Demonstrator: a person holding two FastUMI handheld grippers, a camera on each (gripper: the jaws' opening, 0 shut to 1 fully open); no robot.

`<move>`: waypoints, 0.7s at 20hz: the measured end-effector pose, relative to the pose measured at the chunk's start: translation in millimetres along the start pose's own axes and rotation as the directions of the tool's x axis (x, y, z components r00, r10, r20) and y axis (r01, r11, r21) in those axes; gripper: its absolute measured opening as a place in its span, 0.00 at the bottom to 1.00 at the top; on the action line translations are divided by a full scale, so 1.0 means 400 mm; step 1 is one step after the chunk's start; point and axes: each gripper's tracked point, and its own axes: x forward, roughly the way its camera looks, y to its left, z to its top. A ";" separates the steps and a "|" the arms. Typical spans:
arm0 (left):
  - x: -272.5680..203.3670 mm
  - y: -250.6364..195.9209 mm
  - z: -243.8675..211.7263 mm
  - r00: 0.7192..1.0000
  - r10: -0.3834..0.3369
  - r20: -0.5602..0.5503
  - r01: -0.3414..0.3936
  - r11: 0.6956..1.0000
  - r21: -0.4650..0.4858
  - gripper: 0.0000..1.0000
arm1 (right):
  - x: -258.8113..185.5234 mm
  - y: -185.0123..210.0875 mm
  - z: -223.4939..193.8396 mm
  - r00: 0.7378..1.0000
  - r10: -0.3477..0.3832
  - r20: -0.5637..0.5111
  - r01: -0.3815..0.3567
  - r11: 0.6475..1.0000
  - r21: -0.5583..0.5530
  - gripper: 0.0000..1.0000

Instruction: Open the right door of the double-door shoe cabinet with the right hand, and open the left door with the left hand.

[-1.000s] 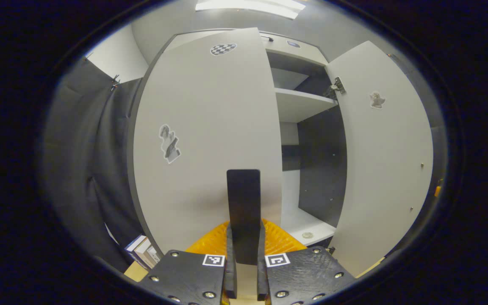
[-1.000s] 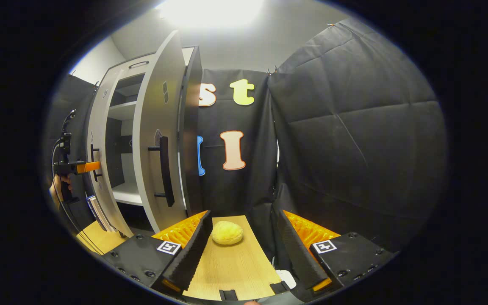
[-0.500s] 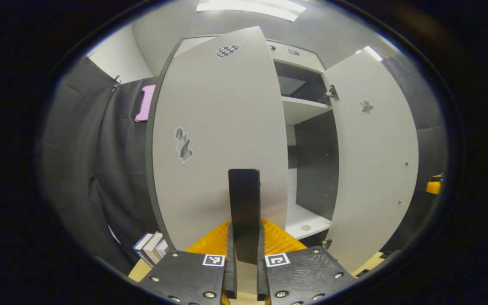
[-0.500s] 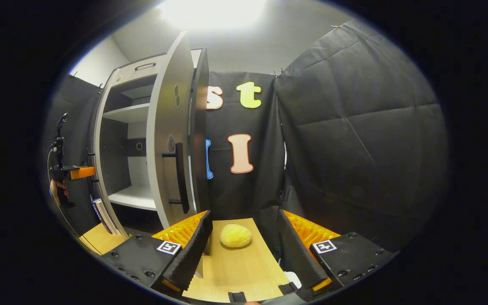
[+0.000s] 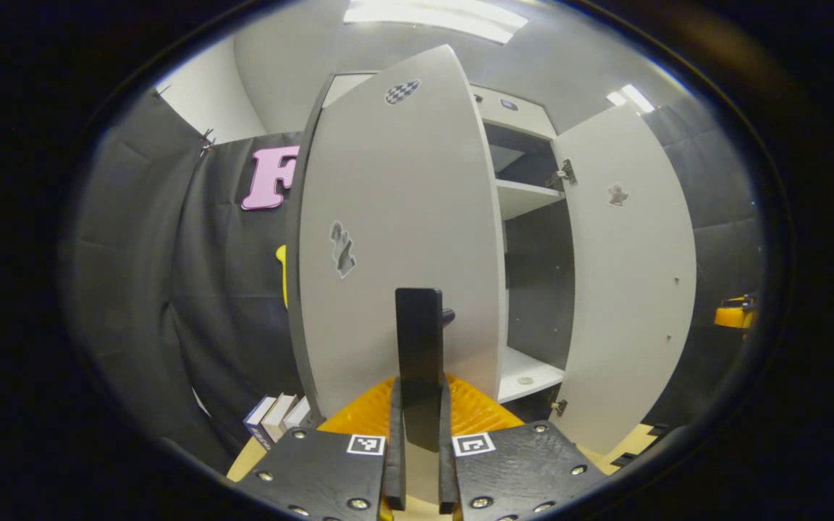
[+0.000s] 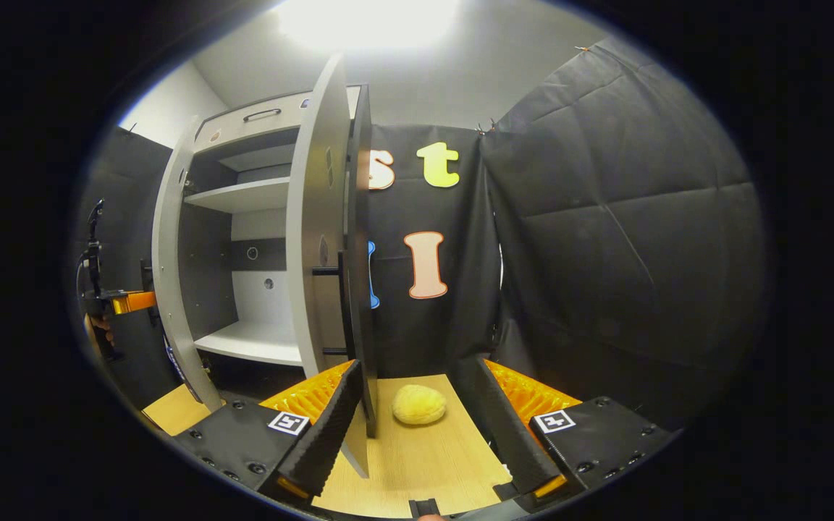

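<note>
The grey double-door shoe cabinet [image 5: 515,116] stands with both doors swung outward. In the left gripper view my left gripper [image 5: 419,391] is shut on the black bar handle [image 5: 419,340] of the left door [image 5: 395,217], whose grey face rises straight ahead. The right door [image 5: 627,275] hangs open to the right. In the right gripper view my right gripper [image 6: 417,430] stands open over a wooden table [image 6: 417,470], holding nothing. The right door [image 6: 319,239] shows nearly edge-on there, its handle [image 6: 344,304] just left of my fingers. The left gripper [image 6: 116,300] is far left, by the left door [image 6: 167,268].
A yellow rounded lump [image 6: 419,404] lies on the table between my right fingers. Bare shelves [image 6: 243,195] show inside the cabinet. A few books [image 5: 279,414] lean at the cabinet's lower left. Black cloth walls close in on both sides.
The left door has swung farther open with my left gripper shut on its handle. The right door now shows more edge-on, nearer my open right gripper.
</note>
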 end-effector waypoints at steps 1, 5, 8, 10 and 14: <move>-0.001 0.000 0.000 1.000 -0.003 -0.001 0.003 1.000 0.001 0.21 | -0.004 0.010 -0.001 1.000 0.000 -0.002 0.000 1.000 -0.002 0.97; -0.009 0.002 0.000 1.000 -0.014 0.005 0.014 1.000 -0.009 0.17 | -0.018 0.056 -0.004 1.000 0.007 -0.010 -0.007 1.000 -0.005 0.97; -0.016 0.002 -0.002 1.000 -0.028 0.007 0.028 0.999 -0.015 0.17 | -0.028 0.086 -0.008 1.000 0.005 -0.018 -0.006 1.000 -0.016 0.97; -0.022 0.008 -0.002 0.999 -0.036 0.009 0.036 0.999 -0.013 0.18 | -0.035 0.106 -0.006 1.000 0.005 -0.019 -0.005 1.000 -0.021 0.97; -0.031 0.015 0.000 0.999 -0.046 0.014 0.046 0.998 -0.033 0.18 | -0.039 0.153 -0.002 1.000 0.009 -0.011 -0.010 1.000 -0.017 0.97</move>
